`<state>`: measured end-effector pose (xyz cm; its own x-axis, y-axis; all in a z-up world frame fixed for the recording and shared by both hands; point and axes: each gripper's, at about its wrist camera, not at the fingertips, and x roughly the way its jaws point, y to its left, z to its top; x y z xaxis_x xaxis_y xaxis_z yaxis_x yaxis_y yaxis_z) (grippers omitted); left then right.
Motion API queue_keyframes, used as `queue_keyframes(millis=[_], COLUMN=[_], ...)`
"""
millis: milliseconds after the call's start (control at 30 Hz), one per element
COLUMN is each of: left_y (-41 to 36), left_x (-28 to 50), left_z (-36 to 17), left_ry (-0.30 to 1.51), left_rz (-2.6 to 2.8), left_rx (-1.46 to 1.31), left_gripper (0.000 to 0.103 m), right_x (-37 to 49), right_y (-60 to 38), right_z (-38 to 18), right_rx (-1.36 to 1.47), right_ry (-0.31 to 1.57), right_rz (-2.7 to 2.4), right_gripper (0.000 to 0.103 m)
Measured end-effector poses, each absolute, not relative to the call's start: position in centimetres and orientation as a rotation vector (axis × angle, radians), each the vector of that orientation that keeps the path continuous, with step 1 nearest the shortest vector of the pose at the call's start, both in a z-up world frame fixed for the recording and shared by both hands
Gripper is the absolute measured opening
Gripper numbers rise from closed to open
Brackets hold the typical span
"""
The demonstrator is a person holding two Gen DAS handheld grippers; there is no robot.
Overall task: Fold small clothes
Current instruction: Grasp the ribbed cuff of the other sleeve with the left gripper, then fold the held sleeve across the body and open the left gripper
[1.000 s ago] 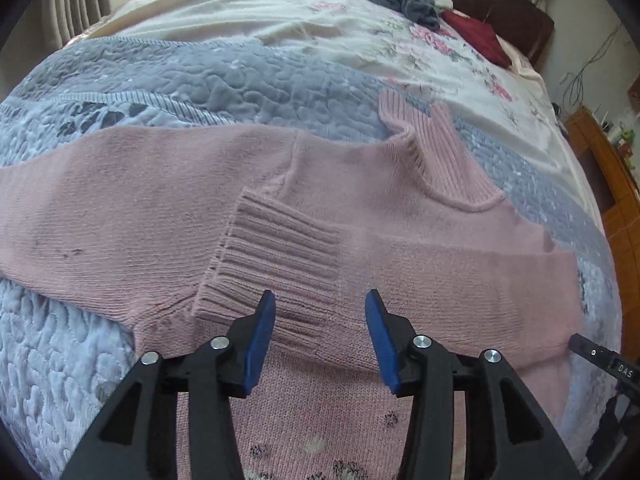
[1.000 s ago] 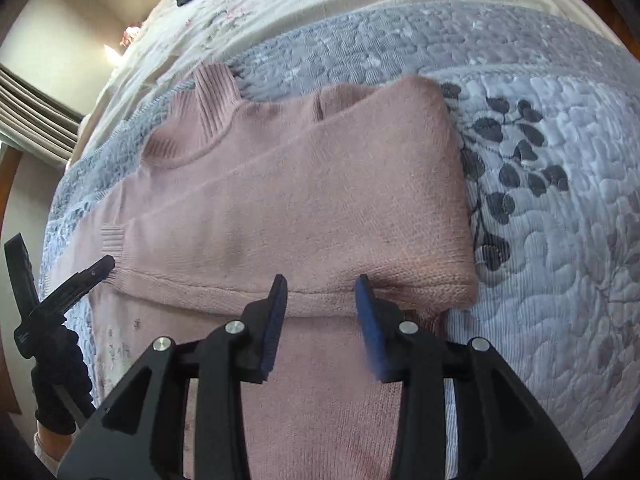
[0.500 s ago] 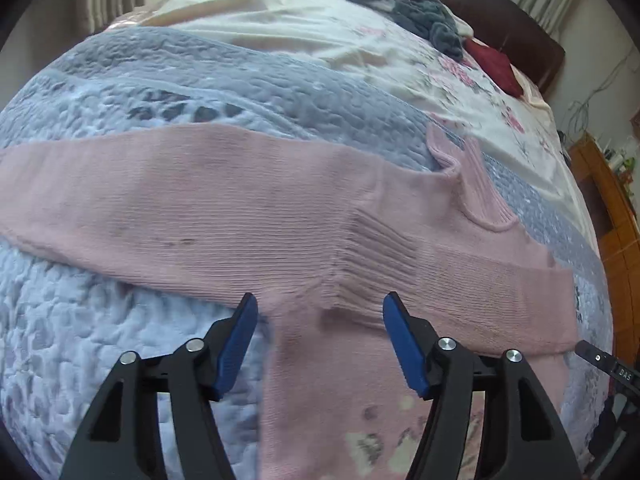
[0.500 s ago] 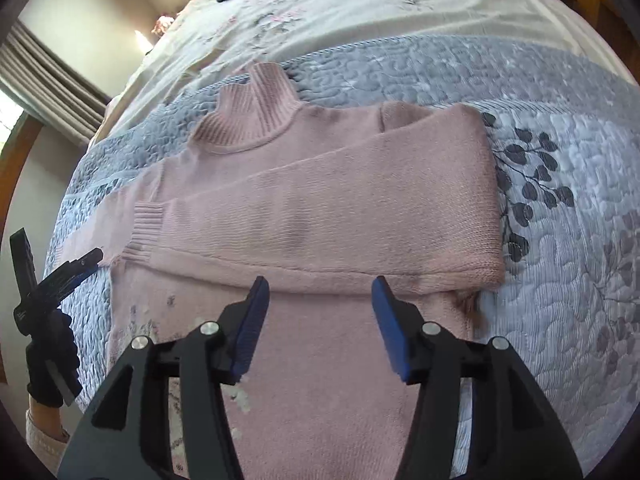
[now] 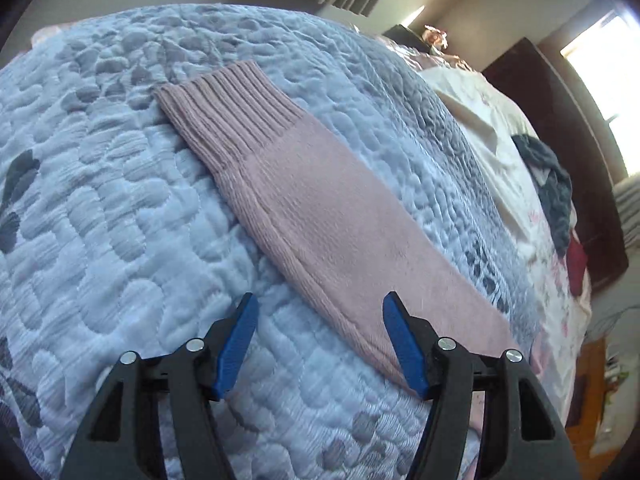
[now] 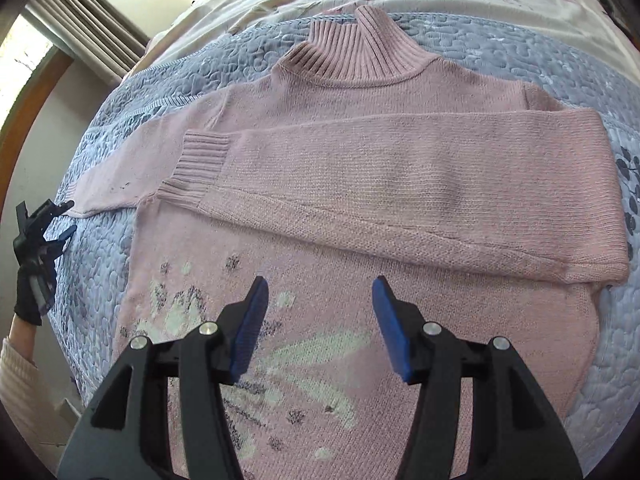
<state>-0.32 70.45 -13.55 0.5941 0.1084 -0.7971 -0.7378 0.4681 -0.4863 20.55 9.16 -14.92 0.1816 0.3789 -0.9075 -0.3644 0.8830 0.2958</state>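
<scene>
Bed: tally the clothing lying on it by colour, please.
Pink: 1, the sweater spread on the quilt
Dark grey: 1, a crumpled garment farther up the bed
Dark red: 1, a garment beside the grey one
Total: 3

The left tongs (image 5: 316, 340) hang open above the quilt (image 5: 120, 240), and nothing stands between them and the flat sleeve (image 5: 320, 216) with its cuff (image 5: 224, 112). Bare quilt lies open on the sleeve's left. The right tongs (image 6: 318, 320) gape above the sweater (image 6: 360, 208), whose folded sleeve (image 6: 420, 184) lies low across the chest. A dark garment (image 5: 552, 196) sits well apart up the bed.
</scene>
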Motion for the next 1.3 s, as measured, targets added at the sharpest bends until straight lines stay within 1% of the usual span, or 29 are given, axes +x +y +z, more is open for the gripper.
queue_keyframes(millis=[233,300,333,367,400,433,567,833,1033,1300], left_y=[72.9,73.1,73.1,73.2,73.3,73.5,73.0,67.2,59.7,47.9], left_x=[1.3,1.6,1.6,1.7,1.6,1.4,0.9,2.6,6.0,10.8], left_z=[-13.9,-13.9,-13.7,-13.7,-13.6,-13.6,-12.6,-8.6,-6.8,-6.1], left_ry=[0.701,0.696,0.701,0.707,0.711,0.707,0.665,0.623,0.647,0.657], left_rz=[0.591,0.605,0.619,0.637,0.648,0.645,0.616,0.466,0.325,0.114], left_rx=[-0.962,-0.949,-0.933,-0.914,-0.906,-0.913,-0.915,-0.816,-0.709,-0.680], left_gripper=[0.064,0.061,0.051,0.036,0.028,0.014,0.010,0.009,0.009,0.009], right_x=[20.7,20.7,20.6,20.6,20.5,20.4,20.1,19.5,19.2,19.3], right_y=[8.6,8.5,8.4,8.4,8.3,8.3,7.7,6.0,5.0,3.7], right_z=[-16.6,-16.9,-17.0,-17.0,-17.0,-17.0,-16.9,-16.2,-15.9,-15.6], right_rx=[0.008,0.005,0.004,0.002,-0.001,-0.004,-0.004,0.015,0.035,0.060], right_ry=[1.313,1.319,1.321,1.321,1.320,1.318,1.316,1.303,1.297,1.289], right_rz=[0.480,0.472,0.470,0.469,0.466,0.463,0.460,0.453,0.451,0.440], right_gripper=[0.054,0.054,0.054,0.054,0.054,0.054,0.054,0.054,0.054,0.054])
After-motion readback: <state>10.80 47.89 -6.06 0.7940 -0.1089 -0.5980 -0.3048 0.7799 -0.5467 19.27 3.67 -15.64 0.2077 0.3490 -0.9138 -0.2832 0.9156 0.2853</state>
